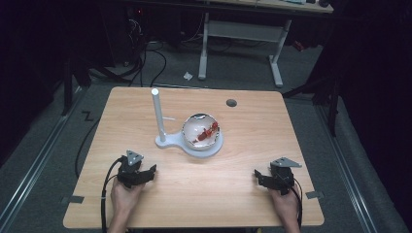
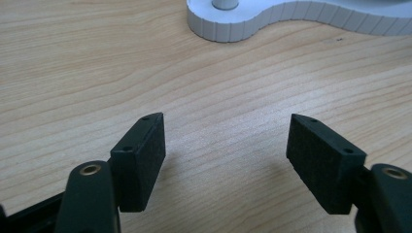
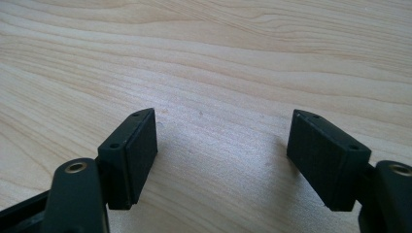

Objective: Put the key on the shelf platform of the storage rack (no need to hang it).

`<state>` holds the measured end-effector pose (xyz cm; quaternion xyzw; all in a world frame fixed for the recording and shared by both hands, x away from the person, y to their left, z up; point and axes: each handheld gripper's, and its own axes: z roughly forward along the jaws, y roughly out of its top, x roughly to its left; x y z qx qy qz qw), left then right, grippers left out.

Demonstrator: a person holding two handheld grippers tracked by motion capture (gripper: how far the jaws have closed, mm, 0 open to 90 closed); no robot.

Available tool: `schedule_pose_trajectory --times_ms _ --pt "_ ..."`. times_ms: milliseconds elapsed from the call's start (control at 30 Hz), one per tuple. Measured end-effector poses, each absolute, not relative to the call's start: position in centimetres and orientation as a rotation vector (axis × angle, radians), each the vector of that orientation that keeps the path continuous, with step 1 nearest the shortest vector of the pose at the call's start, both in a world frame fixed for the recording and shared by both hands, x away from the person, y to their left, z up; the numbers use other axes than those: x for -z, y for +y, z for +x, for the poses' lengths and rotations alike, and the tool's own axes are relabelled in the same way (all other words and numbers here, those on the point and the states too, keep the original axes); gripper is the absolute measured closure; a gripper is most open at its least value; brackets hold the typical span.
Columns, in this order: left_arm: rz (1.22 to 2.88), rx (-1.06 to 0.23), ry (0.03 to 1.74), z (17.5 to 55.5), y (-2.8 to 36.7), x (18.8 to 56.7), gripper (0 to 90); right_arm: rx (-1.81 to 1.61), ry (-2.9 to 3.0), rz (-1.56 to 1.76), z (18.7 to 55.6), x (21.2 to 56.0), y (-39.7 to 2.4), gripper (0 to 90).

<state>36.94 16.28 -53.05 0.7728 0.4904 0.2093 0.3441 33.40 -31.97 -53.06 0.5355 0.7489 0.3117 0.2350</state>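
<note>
A white stand [image 1: 175, 143] with an upright post [image 1: 157, 114] sits mid-table and carries a silvery bowl [image 1: 193, 126] with red pieces [image 1: 209, 131] inside. My left gripper [image 1: 147, 174] rests low at the front left, held by a hand, open with bare wood between its pads [image 2: 145, 155]. The ribbed edge of the white stand [image 2: 252, 24] lies ahead of it in the left gripper view. At the front right my right gripper [image 1: 259, 177] is open too, its pads [image 3: 133, 150] apart over plain tabletop.
The wooden table [image 1: 243, 194] has a round cable hole [image 1: 231, 103] at the back right. Beyond it stand a white desk frame [image 1: 240, 34] and cables on a dark floor. Metal rails run along both sides.
</note>
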Motion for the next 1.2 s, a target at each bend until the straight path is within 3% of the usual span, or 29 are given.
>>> schedule_pose_trajectory --times_ms 1200 --pt "1.993 -0.556 1.287 37.59 16.27 53.63 28.3 -0.853 2.051 1.474 33.39 53.07 -31.97 26.9"
